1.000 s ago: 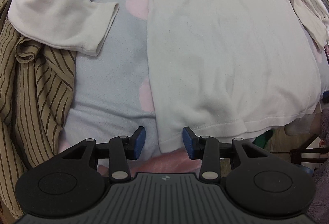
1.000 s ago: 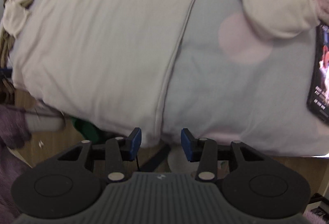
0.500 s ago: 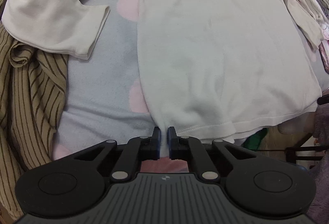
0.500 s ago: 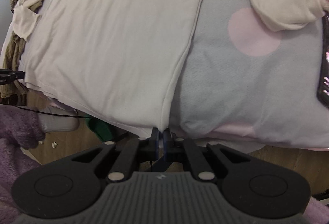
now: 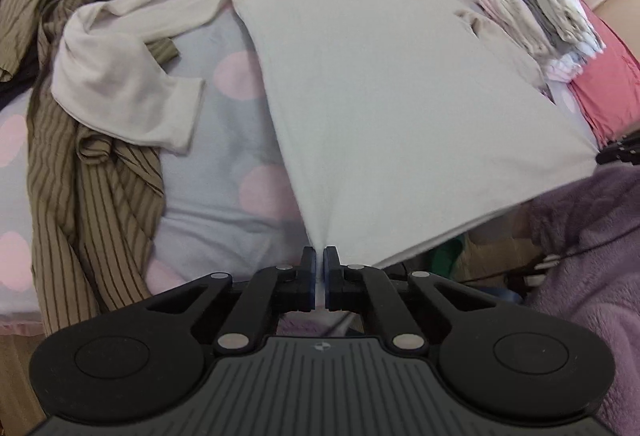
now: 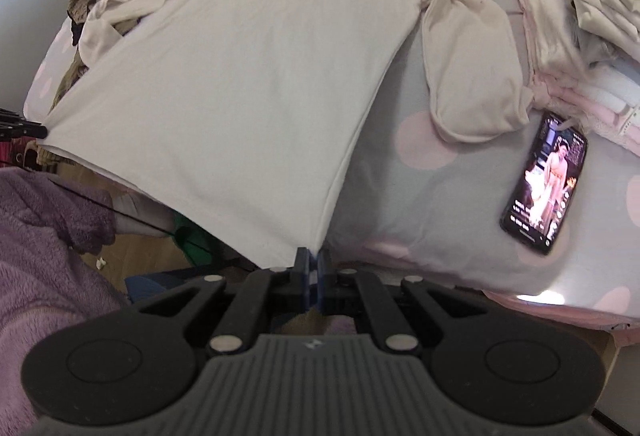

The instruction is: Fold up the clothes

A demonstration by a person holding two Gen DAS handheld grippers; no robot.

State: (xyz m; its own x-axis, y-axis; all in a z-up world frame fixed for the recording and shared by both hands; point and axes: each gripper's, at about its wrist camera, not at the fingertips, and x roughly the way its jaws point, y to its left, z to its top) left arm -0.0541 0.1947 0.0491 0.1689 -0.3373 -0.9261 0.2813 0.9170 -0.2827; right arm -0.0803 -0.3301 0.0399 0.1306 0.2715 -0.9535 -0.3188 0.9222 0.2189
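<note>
The cream shirt (image 5: 384, 104) hangs taut between us: our left gripper (image 5: 319, 268) clamps one hem corner, our right gripper (image 6: 311, 264) the other, its body spread over the dotted bedspread (image 5: 224, 172) beside the striped garment (image 5: 92, 172).

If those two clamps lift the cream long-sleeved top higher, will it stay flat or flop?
Probably flop: the cream top is thin knit, taut only between the left gripper and right gripper. Its loose sleeve already lies crumpled, so it would likely dangle. It seems light.
</note>
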